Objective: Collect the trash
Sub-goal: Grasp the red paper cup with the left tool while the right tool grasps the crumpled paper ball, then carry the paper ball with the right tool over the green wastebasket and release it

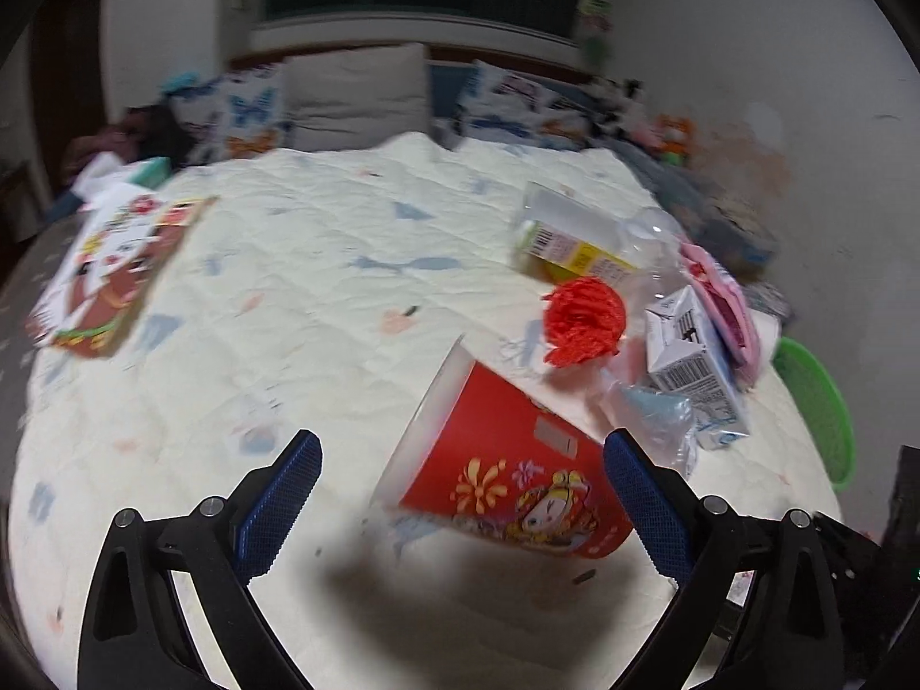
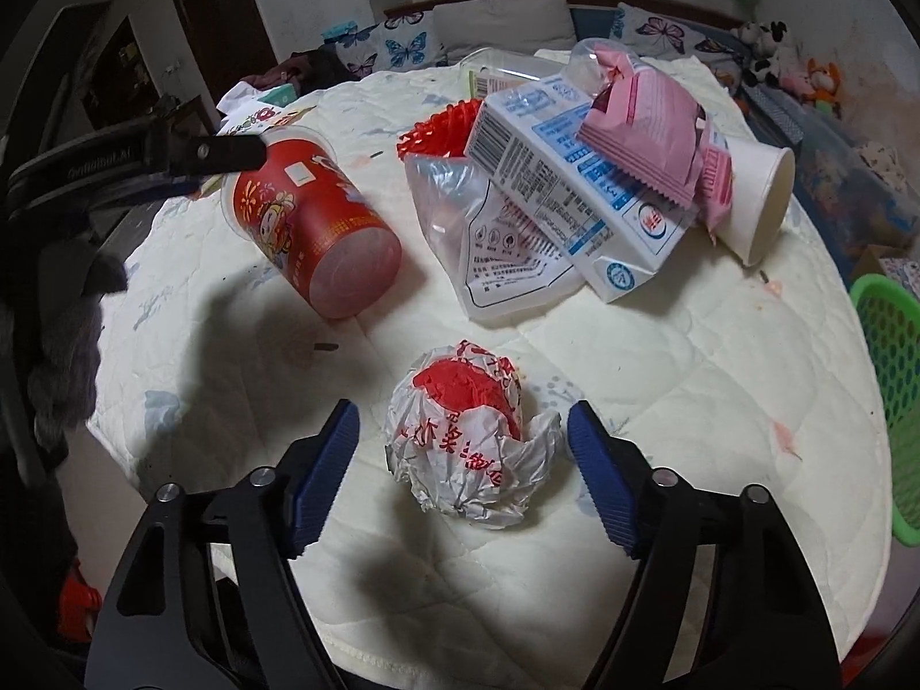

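Note:
A red paper cup [image 1: 506, 471] lies on its side on the white quilted bed; it also shows in the right wrist view [image 2: 313, 224]. My left gripper [image 1: 460, 494] is open, its jaws either side of the cup, not closed on it. A crumpled white and red wrapper ball [image 2: 466, 437] lies between the open jaws of my right gripper [image 2: 463, 460]. Behind lies a heap: a blue and white carton [image 2: 569, 184], pink wrappers [image 2: 650, 138], a clear plastic bag [image 2: 489, 241], a red netting ball [image 1: 581, 316] and a white paper cup [image 2: 759, 195].
A green perforated basket [image 2: 891, 397] stands off the bed's right edge, also in the left wrist view [image 1: 816, 402]. A flat printed package [image 1: 115, 270] lies far left on the bed. Pillows [image 1: 356, 98] and plush toys line the headboard. A yellow box under clear plastic [image 1: 575, 241] lies beyond.

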`<state>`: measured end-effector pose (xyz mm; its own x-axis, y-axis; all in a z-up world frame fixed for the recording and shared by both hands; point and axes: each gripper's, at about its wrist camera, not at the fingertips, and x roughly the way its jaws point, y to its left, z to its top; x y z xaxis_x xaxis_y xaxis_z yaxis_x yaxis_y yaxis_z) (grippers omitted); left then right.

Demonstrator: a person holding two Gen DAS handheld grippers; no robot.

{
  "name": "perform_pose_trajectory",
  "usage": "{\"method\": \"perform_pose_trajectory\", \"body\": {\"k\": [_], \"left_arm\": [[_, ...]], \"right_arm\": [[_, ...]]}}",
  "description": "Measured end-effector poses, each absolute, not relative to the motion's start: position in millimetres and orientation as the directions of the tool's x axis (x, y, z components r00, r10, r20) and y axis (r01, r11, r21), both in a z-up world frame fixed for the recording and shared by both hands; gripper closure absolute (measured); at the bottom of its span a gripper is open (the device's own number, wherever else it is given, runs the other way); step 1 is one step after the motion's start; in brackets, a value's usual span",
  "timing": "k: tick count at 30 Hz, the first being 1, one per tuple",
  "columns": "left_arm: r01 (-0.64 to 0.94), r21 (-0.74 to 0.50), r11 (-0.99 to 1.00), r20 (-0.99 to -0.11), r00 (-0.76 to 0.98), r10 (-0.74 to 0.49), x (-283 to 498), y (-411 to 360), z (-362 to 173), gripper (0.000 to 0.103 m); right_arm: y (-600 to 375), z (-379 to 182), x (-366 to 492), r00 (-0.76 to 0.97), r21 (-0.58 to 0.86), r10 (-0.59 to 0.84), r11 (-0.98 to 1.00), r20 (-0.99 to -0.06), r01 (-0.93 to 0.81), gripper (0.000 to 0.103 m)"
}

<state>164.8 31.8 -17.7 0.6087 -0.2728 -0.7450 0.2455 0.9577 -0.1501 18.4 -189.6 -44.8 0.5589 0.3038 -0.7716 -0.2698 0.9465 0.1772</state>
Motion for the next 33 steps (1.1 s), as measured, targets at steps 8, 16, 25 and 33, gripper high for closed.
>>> {"method": "perform_pose_trajectory", "body": {"k": [8, 16, 25, 33], "left_arm": [[0.408, -0.315, 0.857, -0.75, 0.446, -0.488, 195.1, 44.6, -32.3, 0.014], [0.458, -0.437, 0.774, -0.725, 0.33, -0.605, 204.8, 43.9, -54.9, 0.033], [0.522, -0.468, 0.713, -0.692, 0.286, -0.663, 167.1, 42.7, -51.9, 0.057], [0.473, -0.507, 0.72, -0.666, 0.315, -0.676, 133.2, 45.7, -52.8, 0.092]], "right_arm": [[-190.5, -46.9, 16.9, 0.549, 0.179, 0.303, 0.946, -0.779, -0.269, 0.043], [-189.0, -46.5, 12.4, 0.557, 0.157, 0.28, 0.953, -0.782, -0.258, 0.047], [-194.1, -40.9, 9.5, 0.574, 0.153, 0.268, 0.958, -0.773, -0.242, 0.047], [-200.1, -32.9, 0.4, 0.595, 0.165, 0.278, 0.957, -0.754, -0.238, 0.047]]}}
